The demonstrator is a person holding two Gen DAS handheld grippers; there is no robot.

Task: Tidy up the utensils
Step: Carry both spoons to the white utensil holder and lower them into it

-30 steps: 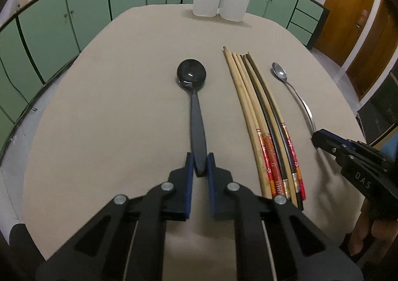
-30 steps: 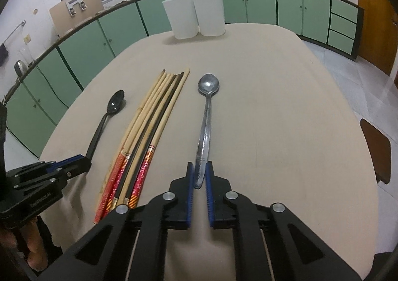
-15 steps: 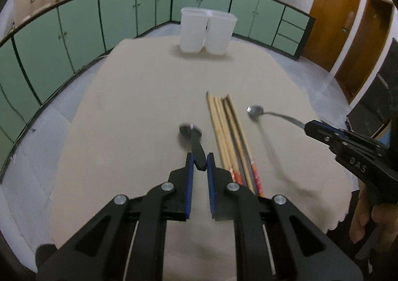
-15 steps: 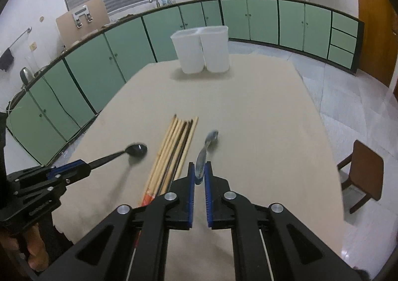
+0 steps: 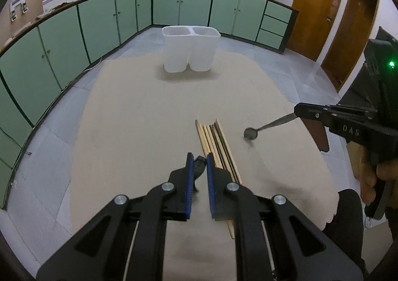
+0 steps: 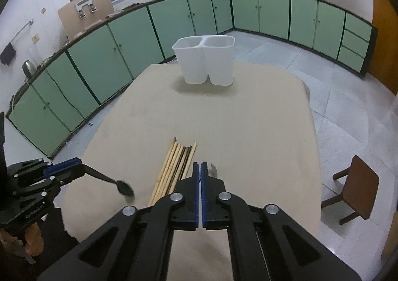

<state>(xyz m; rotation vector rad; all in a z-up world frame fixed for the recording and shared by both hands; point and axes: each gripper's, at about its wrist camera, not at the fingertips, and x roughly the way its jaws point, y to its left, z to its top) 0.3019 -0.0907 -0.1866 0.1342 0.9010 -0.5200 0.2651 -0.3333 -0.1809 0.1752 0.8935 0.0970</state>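
Above the beige table [image 5: 139, 117], my left gripper [image 5: 198, 156] is shut on the handle of a black spoon [image 5: 200, 165]. The right wrist view shows that spoon [image 6: 124, 187] sticking out of the left gripper [image 6: 79, 168], bowl down. My right gripper [image 6: 199, 165] holds a metal spoon [image 6: 213, 169]; its jaws are still closing tight on the handle. In the left wrist view the metal spoon [image 5: 251, 133] hangs from the right gripper [image 5: 297, 110]. A bundle of chopsticks [image 5: 214, 141] lies on the table between both spoons.
A white two-compartment holder [image 5: 191, 50] stands upright at the table's far end, also seen as the holder [image 6: 206, 60]. A wooden stool [image 6: 358, 181] stands on the floor to the right. Green cabinets [image 6: 99, 64] line the walls.
Both grippers have risen from the table, each lifting its spoon into the air. The chopsticks stay where they lay.
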